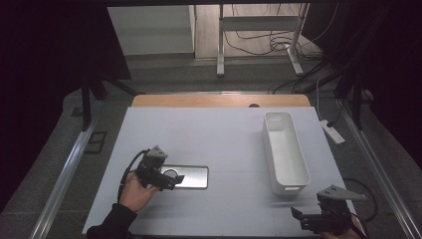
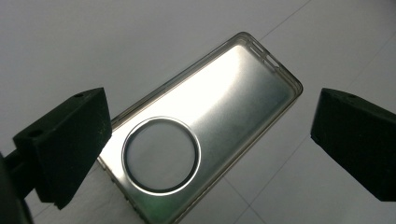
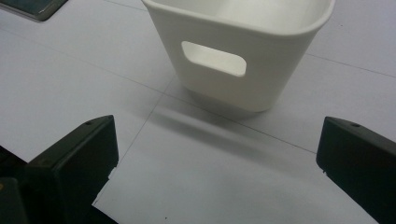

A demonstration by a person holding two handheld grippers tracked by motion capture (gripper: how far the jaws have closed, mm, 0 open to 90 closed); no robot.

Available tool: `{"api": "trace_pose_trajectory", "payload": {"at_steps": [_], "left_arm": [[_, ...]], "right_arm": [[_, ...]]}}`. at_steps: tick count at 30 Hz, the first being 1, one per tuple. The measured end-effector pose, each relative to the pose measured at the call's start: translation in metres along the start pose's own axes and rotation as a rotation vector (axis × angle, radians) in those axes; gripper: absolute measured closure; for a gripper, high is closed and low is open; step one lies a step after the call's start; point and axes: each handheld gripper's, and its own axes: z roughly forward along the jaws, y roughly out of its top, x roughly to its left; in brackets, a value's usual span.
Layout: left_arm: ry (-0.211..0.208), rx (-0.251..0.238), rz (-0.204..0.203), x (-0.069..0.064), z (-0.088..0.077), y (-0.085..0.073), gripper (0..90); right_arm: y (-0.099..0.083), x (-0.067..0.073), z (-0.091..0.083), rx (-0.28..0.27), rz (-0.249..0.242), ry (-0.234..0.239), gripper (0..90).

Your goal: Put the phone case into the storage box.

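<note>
A shiny phone case (image 1: 193, 177) with a round ring on it lies flat on the white table (image 1: 219, 139), left of centre. In the left gripper view the phone case (image 2: 233, 102) runs diagonally between the jaws, ring end nearest. My left gripper (image 1: 172, 181) hovers open over the case's left end, and in its own view the left gripper (image 2: 212, 133) has its jaws set wide on either side of the case without touching it. My right gripper (image 1: 303, 219) stands open at the front right corner, holding nothing. The right gripper (image 3: 219, 163) faces the near end of a white bin (image 3: 233, 88).
The long white bin (image 1: 272, 149) stands empty on the right half of the table, its handle slot towards me. A wooden table edge (image 1: 219, 101) shows at the back. A power strip (image 1: 332, 132) and cables lie on the floor to the right.
</note>
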Motion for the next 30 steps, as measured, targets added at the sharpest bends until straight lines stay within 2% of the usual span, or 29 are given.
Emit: {"api": "trace_pose_trajectory", "payload": {"at_steps": [12,18,23,26,27,30], "left_arm": [[-0.021,0.017,0.017,-0.006,0.014,0.017,0.2],[-0.005,0.03,0.028,-0.007,0.017,0.019,2.9],[0.007,0.052,0.044,-0.009,0.018,0.018,20.3],[0.001,0.051,0.038,-0.009,0.018,0.017,35.4],[-0.002,0.053,0.036,-0.009,0.018,0.017,35.4],[-0.018,0.064,0.032,-0.009,0.019,0.017,52.5]], "right_arm": [[0.0,-0.001,0.0,-0.002,0.006,-0.004,0.0],[0.0,-0.001,0.0,-0.002,0.005,-0.004,0.0],[0.0,-0.001,0.0,-0.001,0.007,-0.008,0.0],[0.0,0.0,0.0,0.001,0.004,-0.007,0.0],[0.0,0.0,0.0,0.0,0.004,-0.007,0.0],[0.0,0.0,0.0,0.002,0.002,-0.007,0.0]]}}
